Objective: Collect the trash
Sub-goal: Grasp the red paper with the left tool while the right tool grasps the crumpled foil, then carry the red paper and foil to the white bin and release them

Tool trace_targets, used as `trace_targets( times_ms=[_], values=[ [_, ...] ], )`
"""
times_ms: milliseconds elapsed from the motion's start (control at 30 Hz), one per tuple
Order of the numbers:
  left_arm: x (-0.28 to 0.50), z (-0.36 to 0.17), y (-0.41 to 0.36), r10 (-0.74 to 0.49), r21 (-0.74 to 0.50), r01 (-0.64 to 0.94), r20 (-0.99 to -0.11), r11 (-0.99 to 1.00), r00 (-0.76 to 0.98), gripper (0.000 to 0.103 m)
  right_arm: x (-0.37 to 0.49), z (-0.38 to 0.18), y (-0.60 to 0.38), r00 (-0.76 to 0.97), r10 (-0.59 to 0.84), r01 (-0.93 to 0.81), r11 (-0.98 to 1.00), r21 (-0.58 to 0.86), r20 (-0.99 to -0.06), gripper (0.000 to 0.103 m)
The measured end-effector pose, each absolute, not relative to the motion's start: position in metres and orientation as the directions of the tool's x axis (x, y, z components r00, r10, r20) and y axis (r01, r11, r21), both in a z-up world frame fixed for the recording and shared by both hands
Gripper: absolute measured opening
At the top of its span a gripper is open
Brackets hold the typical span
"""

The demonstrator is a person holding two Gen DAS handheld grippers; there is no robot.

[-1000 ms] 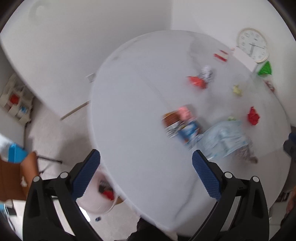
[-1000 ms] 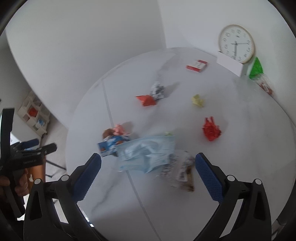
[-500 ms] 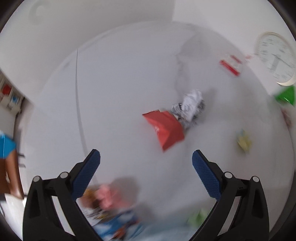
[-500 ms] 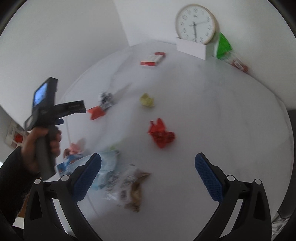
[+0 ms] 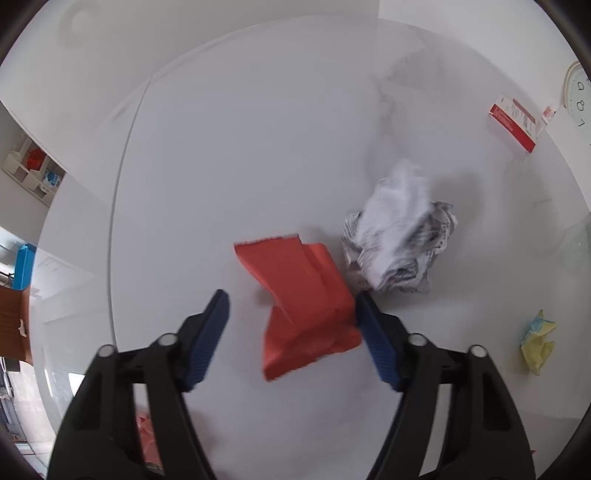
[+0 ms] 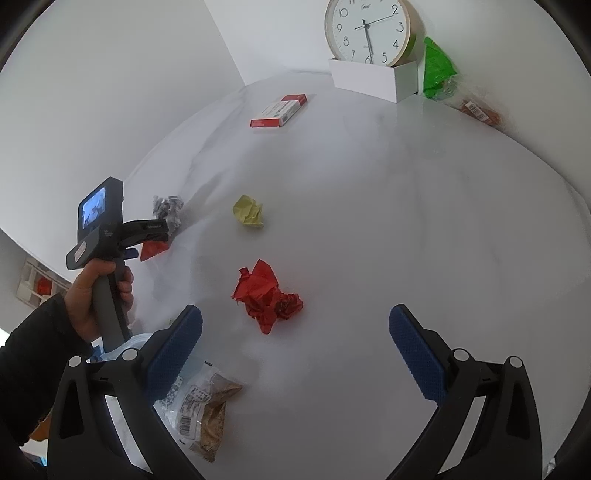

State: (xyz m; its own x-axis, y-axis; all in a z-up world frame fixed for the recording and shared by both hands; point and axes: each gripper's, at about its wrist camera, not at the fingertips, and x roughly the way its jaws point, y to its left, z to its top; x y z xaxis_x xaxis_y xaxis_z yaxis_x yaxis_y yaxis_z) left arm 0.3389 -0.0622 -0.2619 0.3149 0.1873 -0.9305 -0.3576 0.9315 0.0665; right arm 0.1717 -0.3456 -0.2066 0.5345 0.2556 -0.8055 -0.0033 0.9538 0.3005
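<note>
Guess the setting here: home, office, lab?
Probably a room at home or a staged test room: a round white marble-look table against plain white walls, a wall clock propped in a white box, and a cubby shelf on the floor. Scattered wrappers look planted.

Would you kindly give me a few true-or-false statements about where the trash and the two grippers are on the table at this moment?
1. The left gripper has its jaws around the flat red wrapper. True.
2. The right gripper is shut on the crumpled red paper. False: its jaws are wide open and the paper lies on the table between and beyond them, untouched.
3. The crumpled printed paper lies right beside the flat red wrapper. True.
4. The clock lies flat on the table. False: it stands upright in a white box.
5. The yellow paper ball is held by a gripper. False: it lies free on the table.
</note>
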Motion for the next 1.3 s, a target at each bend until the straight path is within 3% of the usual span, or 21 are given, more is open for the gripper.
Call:
trace_targets(
  times_ms=[167,467,700,933,1000,1033,1300],
  values=[
    [0.332,-0.259,-0.061,0.171,0.056,-0.322,-0.924,0.945,0.342,0.047,0.179,-0.21,-0.341,0.531,0.277,-0.035,0.952,0.306,-0.801,0.1],
    [0.301,-0.227,-0.04,0.15,0.043,-0.267,-0.906,0.963,0.395,0.046,0.258,-0.197,-0.277,0.543,0.37,-0.205,0.929,0.308,-0.754,0.1],
    [0.247,-0.174,0.014,0.154,0.021,-0.299,-0.89,0.954,0.43,0.046,0.361,-0.235,-0.164,0.468,0.387,-0.292,0.916,0.275,-0.794,0.099],
    [0.181,-0.157,0.083,0.174,0.001,-0.391,-0.897,0.92,0.407,0.046,0.407,-0.282,-0.096,0.404,0.281,-0.3,0.94,0.164,-0.87,0.079],
    [0.168,-0.157,0.096,0.189,0.01,-0.407,-0.896,0.913,0.401,0.046,0.41,-0.288,-0.09,0.394,0.257,-0.301,0.943,0.141,-0.882,0.055],
    [0.161,-0.158,0.105,0.192,0.01,-0.416,-0.898,0.909,0.397,0.046,0.41,-0.29,-0.088,0.389,0.25,-0.3,0.944,0.135,-0.887,0.05],
    [0.1,-0.151,0.156,0.209,-0.005,-0.483,-0.898,0.875,0.388,0.046,0.366,-0.235,-0.092,0.459,0.284,-0.329,0.934,0.136,-0.842,0.046]
  ],
)
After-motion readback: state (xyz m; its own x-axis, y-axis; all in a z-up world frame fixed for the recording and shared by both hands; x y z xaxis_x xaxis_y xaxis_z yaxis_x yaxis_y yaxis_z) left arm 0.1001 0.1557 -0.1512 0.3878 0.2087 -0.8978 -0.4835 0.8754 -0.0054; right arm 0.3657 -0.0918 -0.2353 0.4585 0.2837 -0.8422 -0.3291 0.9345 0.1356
